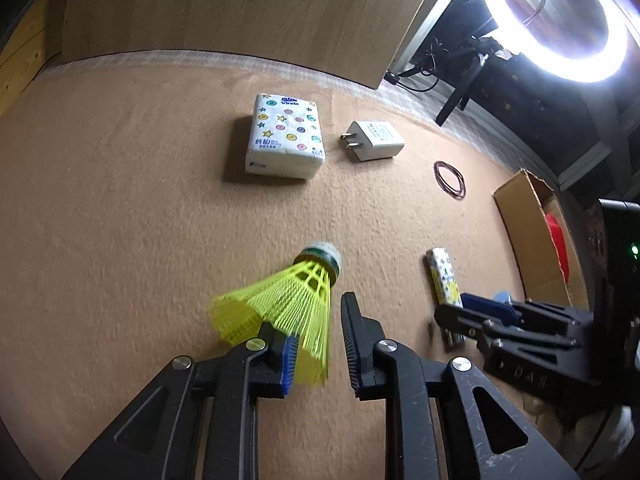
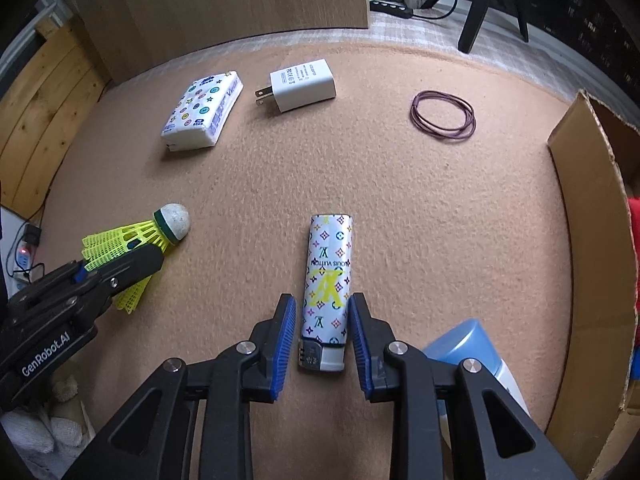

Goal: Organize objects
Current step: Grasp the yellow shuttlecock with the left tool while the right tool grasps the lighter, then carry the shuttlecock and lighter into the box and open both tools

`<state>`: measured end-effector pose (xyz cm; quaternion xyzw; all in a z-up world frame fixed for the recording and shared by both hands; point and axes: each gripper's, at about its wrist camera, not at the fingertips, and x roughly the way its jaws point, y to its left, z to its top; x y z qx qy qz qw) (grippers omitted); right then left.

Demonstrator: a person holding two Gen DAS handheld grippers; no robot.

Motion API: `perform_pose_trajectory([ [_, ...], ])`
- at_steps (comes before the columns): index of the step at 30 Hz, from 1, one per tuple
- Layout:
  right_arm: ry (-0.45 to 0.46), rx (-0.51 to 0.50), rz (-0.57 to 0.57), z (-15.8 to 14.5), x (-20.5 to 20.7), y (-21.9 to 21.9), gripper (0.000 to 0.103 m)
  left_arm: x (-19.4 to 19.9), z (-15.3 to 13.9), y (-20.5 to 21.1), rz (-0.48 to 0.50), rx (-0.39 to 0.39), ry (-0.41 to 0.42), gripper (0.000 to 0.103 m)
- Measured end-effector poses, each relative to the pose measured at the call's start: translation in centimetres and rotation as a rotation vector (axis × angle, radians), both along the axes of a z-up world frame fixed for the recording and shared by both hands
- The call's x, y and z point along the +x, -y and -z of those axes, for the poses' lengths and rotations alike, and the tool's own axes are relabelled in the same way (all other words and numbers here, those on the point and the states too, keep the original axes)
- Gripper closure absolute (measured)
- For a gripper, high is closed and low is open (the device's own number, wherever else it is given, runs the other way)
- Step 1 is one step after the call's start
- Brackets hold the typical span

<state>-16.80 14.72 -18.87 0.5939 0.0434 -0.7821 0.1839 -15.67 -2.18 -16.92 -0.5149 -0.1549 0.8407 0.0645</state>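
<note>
A yellow shuttlecock [image 1: 296,300] with a white cork tip lies slanted on the tan mat. Its skirt sits between the fingers of my left gripper [image 1: 308,312]. The skirt rests against the left pad, with a gap to the right pad, so this gripper is open. In the right wrist view the shuttlecock [image 2: 160,232] and left gripper [image 2: 154,258] are at the left. A patterned white lighter [image 2: 328,276] lies lengthwise on the mat, and my right gripper [image 2: 323,299] has both blue pads against its sides near the metal end. The left wrist view also shows the lighter [image 1: 442,276].
A tissue pack [image 2: 202,110], a white plug charger [image 2: 300,85] and a purple rubber band [image 2: 414,114] lie farther back. An open cardboard box [image 2: 588,200] with something red inside stands at the right. A pale blue container [image 2: 468,344] sits beside my right fingers. A wooden board [image 1: 240,8] stands behind.
</note>
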Motion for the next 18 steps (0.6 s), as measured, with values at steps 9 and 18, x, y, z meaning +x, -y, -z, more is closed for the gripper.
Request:
perform_pose_trajectory([
  [9,-0.033,0.033,-0.027,0.0,-0.2,0.7,0.082,-1.0,0.3,-0.4,0.001,-0.006,-0.01,0.098],
  [18,-0.059,-0.041,-0.01,-2.4,0.5,-1.6,0.082,-0.2,-2.1,-1.3,-0.004,0.007,-0.054,0.098],
])
